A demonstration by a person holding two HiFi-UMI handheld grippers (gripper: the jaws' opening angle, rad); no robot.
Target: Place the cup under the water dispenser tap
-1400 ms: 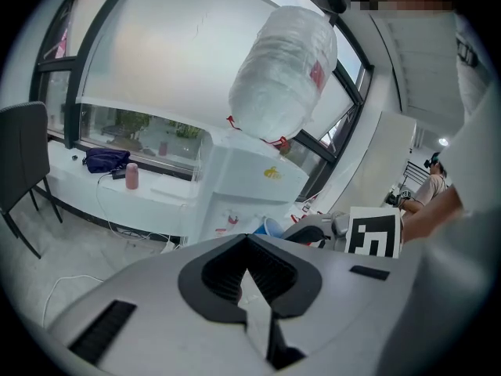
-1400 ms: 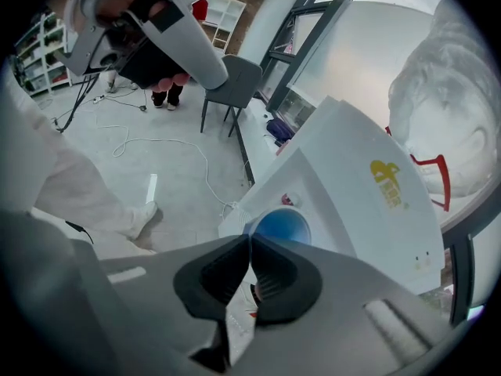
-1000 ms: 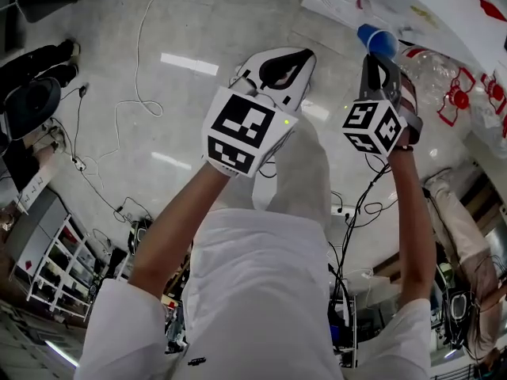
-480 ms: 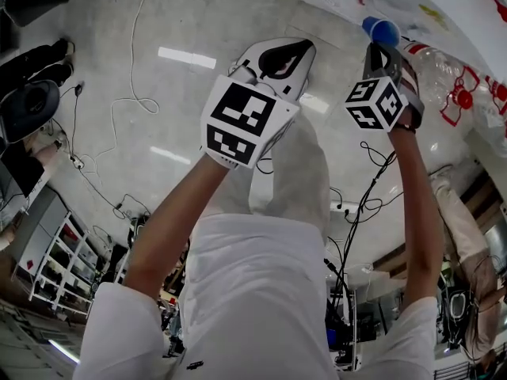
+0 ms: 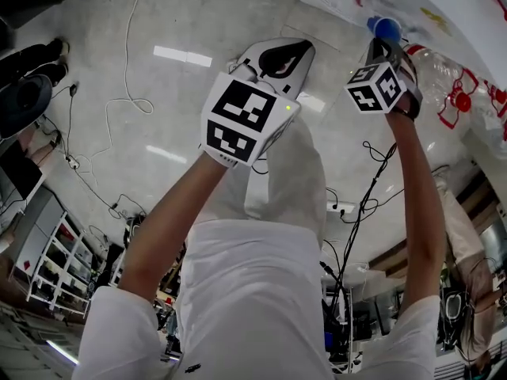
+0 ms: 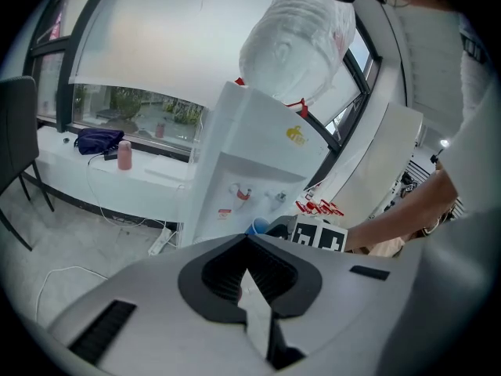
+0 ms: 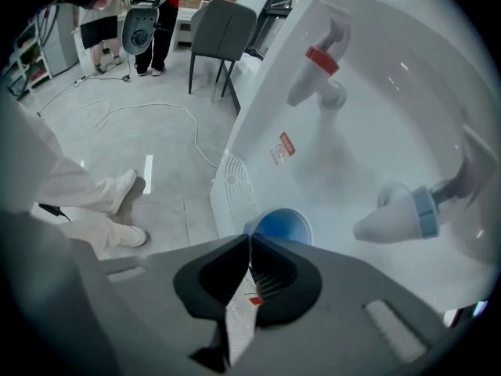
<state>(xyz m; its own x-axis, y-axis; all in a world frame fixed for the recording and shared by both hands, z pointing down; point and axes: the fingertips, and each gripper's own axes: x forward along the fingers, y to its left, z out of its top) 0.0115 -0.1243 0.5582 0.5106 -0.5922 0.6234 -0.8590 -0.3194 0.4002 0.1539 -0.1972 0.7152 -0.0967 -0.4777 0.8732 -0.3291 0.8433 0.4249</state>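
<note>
Blue cup [image 7: 280, 227] sat pinched by its rim in the right gripper [image 7: 249, 238] — jaws clenched on it, the cup just beyond their tips. On the water dispenser [image 7: 376, 124] ahead, the red-handled tap [image 7: 319, 75] stood above the gripper and the blue-ringed tap [image 7: 395, 214] to its right. Left gripper [image 6: 246, 238] — jaws pressed together, empty.
</note>
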